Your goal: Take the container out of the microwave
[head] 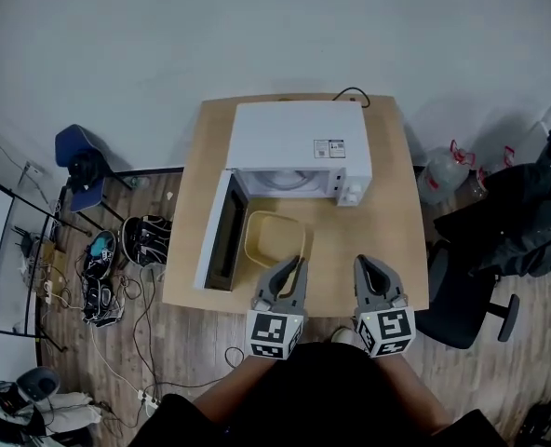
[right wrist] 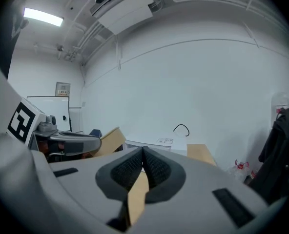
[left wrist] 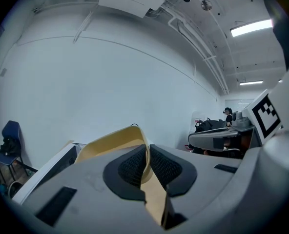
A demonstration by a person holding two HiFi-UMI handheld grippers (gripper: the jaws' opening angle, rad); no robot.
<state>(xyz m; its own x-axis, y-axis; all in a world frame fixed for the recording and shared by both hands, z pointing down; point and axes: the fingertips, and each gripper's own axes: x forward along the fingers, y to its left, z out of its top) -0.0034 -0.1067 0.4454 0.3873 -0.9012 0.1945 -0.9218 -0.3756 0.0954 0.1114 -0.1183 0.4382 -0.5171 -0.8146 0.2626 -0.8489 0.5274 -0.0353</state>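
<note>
Pinching the near wall of the pale yellow container (head: pixel 261 222), the left hand-held gripper (head: pixel 289 266) holds it just in front of the microwave's (head: pixel 299 138) open cavity, over the worktop (head: pixel 392 240). The container is a thin-walled, open-topped rectangle with rounded corners. The right hand-held gripper (head: pixel 373 266) is pressed together, empty.

In the head view the near rim of the pale yellow rectangular plastic container (head: pixel 249 240) is hidden behind the grey left gripper (head: pixel 294 266). Most of the cavity of the white box-shaped microwave (head: pixel 299 138) lies out of sight under its own top, and the print on the small label (head: pixel 329 148) there is too small to read. In the left gripper view that gripper's body covers all of the container except its upper rim and the strip between the pads, and the dark clutter of cables (head: pixel 99 261) on the floor is too small to sort out.
</note>
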